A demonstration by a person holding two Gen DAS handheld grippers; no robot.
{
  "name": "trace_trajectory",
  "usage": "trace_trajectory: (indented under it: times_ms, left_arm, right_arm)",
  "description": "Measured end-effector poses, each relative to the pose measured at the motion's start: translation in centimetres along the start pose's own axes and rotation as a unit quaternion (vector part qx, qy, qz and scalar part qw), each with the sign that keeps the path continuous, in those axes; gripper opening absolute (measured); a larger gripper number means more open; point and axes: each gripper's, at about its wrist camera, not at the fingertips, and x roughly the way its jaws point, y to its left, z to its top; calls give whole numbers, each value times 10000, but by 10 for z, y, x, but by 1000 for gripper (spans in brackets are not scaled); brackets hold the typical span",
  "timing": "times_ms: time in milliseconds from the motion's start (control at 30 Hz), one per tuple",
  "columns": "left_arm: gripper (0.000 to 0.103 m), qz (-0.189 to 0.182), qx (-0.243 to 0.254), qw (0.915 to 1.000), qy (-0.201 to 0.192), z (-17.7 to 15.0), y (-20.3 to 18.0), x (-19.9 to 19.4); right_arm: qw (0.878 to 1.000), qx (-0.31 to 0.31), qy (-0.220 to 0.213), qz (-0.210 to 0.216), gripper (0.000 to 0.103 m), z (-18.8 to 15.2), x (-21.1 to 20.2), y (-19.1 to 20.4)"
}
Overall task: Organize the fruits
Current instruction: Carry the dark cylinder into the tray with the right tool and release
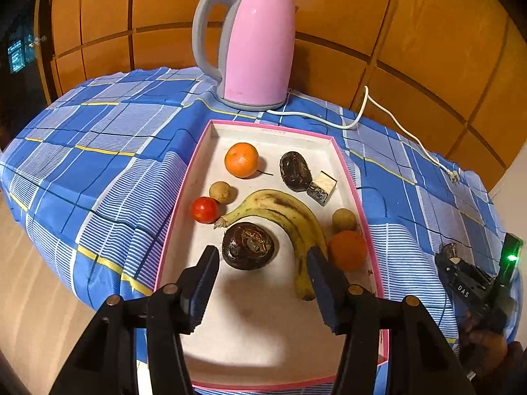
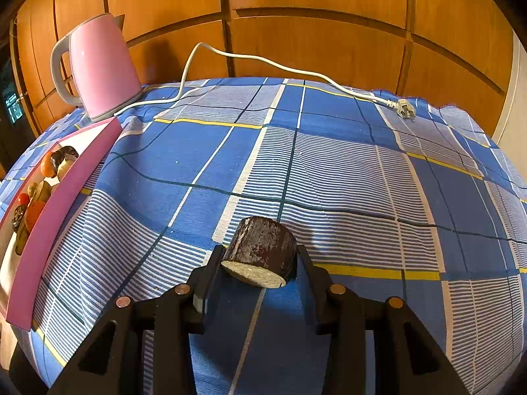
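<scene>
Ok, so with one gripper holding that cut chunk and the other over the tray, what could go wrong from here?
1. The right gripper pinches the cut chunk only near its fingertips; it might slip onto the cloth.
2. The left gripper hangs open with a finger close above the banana; descending for the dark round fruit could knock it.
3. The tray looks crowded, so placing may nudge neighbours.

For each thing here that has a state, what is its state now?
Left claw: open, empty, above the tray.
Right claw: shut on the cut piece.
Tray: holds fruit.
Kettle: upright, lid closed.
Plug: unplugged, lying on the cloth.
Banana: unpeeled, spotted.
</scene>
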Motion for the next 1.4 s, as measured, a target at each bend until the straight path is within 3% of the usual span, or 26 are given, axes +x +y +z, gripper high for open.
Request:
trace_trajectory:
  times_ms: [433,567,767,867,1100,1267,1400]
  left_arm:
    - [59,111,-37,9999,-66,-3,14,-2]
    - [59,98,-108,9998,-93,-2,19,-3]
    - [59,110,-187,9995,-209,0,28,-9]
    - [59,117,-232,9995,-204,-1,33,-8]
    - [59,84,-311,9993,-194,-1,40,-6]
    - [59,46,-382,9992,-138,-3,44,-3]
    - [59,17,-396,9992,-99,-3,44,-1]
  right_arm:
    - [9989,-68,453,-68,41,11,-2,4]
    - [9992,-147,353,127,41,18,-17,16]
    - [9937,-558,180,958,41,38,-38,63]
    - [9850,-813,135,1514,41,54,-43,97]
    - [9676,-1116,315,2242,41,77,-32,174]
    - [9648,-1192,667,2246,42,80,-2,206]
    - [9666,-1337,910,1989,42,73,22,219]
